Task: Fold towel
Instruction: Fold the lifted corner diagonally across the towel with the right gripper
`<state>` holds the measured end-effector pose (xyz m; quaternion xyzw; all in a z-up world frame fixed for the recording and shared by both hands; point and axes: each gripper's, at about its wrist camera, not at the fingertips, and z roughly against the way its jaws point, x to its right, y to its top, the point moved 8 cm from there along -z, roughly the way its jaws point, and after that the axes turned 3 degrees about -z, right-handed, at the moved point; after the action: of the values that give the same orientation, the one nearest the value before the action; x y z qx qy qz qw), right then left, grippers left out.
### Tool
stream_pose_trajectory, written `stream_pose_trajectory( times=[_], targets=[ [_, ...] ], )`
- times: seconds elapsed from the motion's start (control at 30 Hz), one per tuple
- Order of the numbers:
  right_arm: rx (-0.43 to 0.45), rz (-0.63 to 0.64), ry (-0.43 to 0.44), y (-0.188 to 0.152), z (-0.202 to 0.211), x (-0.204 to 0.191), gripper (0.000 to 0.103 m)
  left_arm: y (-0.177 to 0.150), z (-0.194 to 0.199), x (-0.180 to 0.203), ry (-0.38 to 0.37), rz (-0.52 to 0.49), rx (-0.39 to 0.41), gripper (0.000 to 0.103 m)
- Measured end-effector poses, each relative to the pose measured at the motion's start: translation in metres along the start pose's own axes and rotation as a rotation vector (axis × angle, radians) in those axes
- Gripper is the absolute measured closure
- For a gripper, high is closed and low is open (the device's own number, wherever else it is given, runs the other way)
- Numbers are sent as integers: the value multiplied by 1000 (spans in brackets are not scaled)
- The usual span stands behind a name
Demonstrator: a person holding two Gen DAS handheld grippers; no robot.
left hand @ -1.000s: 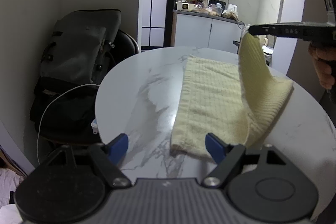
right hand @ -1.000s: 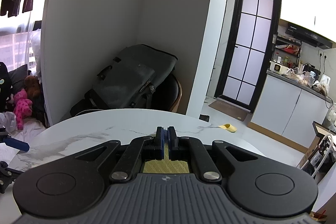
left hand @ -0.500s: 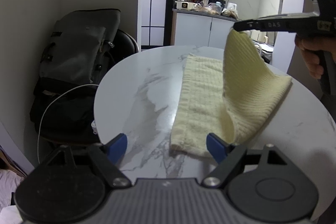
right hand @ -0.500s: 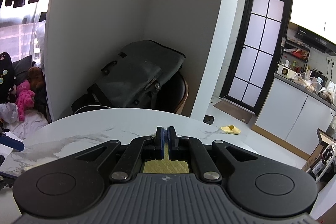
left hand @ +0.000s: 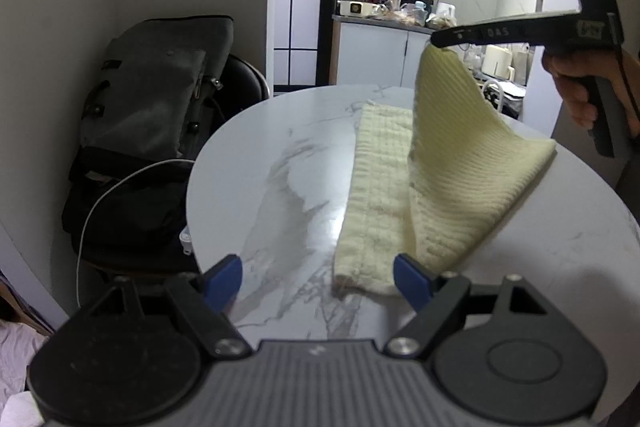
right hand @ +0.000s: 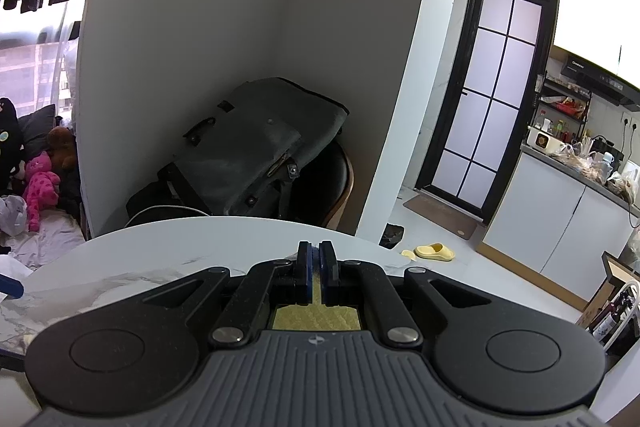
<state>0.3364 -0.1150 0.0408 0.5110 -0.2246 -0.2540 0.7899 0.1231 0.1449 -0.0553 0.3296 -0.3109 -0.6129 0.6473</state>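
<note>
I am holding the left gripper (left hand: 318, 277) low at the bottom of its frame, blue pads standing wide apart over the round white marble-patterned table (left hand: 280, 179) with nothing between them. The pale yellow ribbed towel (left hand: 384, 195) is lying lengthwise at centre frame, its right half lifted. The right gripper (left hand: 434, 43), in a hand (left hand: 576, 87) at the upper right, is pinching the raised corner; in its own view the pads are pressed together on a strip of yellow cloth. Compared with half a second ago, the raised corner is sitting slightly further left over the flat half. The dark grey backpack (left hand: 160, 87) on the chair at left is not changing place.
</note>
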Motion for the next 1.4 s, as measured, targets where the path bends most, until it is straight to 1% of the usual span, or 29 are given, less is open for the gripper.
stream_pose_trajectory(
  times=[0.17,0.43,0.73,1.07,1.27,1.4],
  targets=[
    [8,9,7,8,-6,0,99,1,3,-4,15,1,1,18],
    [-2,14,2,9,-22,2,99,-1,3,-9,38,15,-6,18],
    [-14,21,-4,10,-39,5,99,-4,5,-12,41,17,-23,18],
    [-27,27,-10,11,-58,8,99,-2,7,-17,49,18,-20,18],
    [-40,32,-13,7,-70,2,99,-3,11,-22,59,20,-23,18],
    [-48,34,-16,5,-75,2,99,-3,16,-18,66,22,-22,18]
  ],
)
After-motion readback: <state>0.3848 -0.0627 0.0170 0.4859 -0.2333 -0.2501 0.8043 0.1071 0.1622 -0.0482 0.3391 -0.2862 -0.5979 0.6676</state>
